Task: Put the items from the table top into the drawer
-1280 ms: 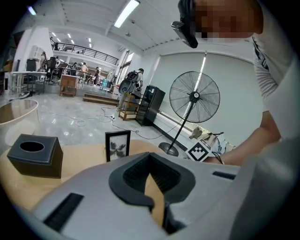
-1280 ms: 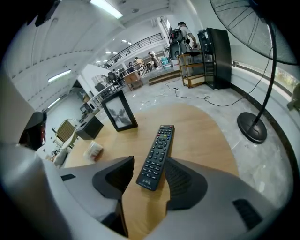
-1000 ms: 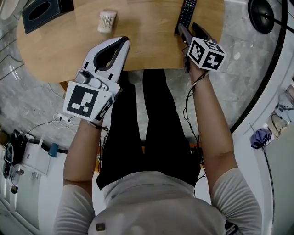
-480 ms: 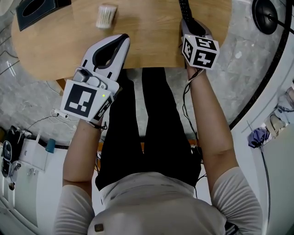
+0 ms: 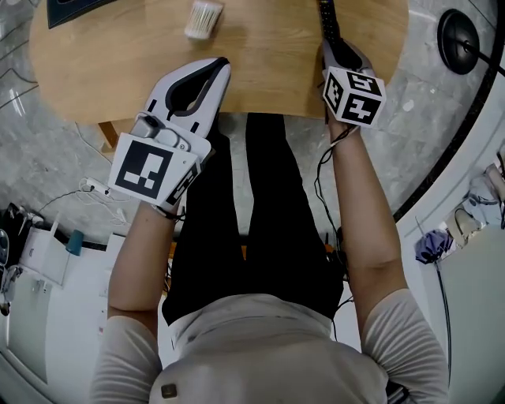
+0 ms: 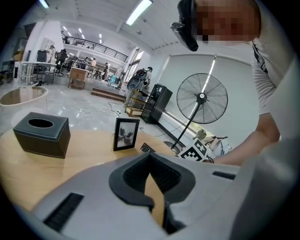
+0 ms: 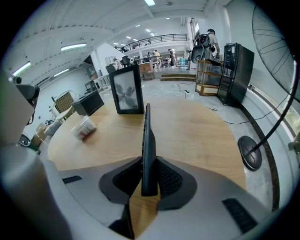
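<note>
Your right gripper [image 7: 146, 190]: jaws just closed narrowly onto the remote [image 7: 148, 140], gripped edge-up over the table [image 7: 201, 131]. Your left gripper [image 6: 151, 180]: jaws together, empty. Left of the remote: small tub [image 7: 83, 127]; beyond it: picture frame [image 7: 126, 90].

In your head view the remote [image 5: 325, 14] runs off the top edge, so you see only a short stretch of it. The tissue box [image 5: 87, 8] shows there as a cut-off strip, and the small container [image 5: 203, 17] sits right at that edge. In the right gripper view the remote stands edge-on, its button face out of sight. The photo in the frame [image 7: 126, 91] is too blurred to make out, and the container's contents are too small to tell.
</note>
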A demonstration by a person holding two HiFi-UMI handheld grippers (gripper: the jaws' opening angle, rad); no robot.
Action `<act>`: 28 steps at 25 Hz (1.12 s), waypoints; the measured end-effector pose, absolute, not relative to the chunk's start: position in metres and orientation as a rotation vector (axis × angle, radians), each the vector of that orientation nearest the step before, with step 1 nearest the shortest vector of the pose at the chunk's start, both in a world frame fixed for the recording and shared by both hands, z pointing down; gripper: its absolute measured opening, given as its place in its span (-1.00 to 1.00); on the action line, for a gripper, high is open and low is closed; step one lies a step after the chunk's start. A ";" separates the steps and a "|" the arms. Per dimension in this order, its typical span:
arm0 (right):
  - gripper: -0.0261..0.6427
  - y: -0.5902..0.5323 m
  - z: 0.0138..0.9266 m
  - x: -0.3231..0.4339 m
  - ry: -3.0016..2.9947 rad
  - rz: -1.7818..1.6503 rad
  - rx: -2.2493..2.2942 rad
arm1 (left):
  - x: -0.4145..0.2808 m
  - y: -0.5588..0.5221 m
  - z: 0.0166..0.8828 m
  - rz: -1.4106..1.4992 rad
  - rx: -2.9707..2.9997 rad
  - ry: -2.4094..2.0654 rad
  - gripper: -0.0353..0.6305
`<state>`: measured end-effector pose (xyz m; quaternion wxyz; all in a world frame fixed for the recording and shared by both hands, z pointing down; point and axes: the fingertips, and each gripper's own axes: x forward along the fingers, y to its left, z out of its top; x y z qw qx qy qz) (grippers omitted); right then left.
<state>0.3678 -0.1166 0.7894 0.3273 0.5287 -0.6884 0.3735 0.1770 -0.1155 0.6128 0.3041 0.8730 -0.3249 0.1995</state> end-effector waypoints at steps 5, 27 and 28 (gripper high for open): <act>-0.61 -0.117 0.776 0.350 -1.842 0.943 1.328 | 0.159 -0.111 0.600 0.499 2.293 -0.937 -0.87; -0.61 -0.118 0.705 0.137 -2.074 0.649 0.870 | -0.032 -0.049 0.540 0.298 2.071 -1.409 -0.87; -0.61 -0.113 0.705 0.123 -2.080 0.640 0.845 | -0.043 -0.044 0.540 0.290 2.057 -1.426 -0.87</act>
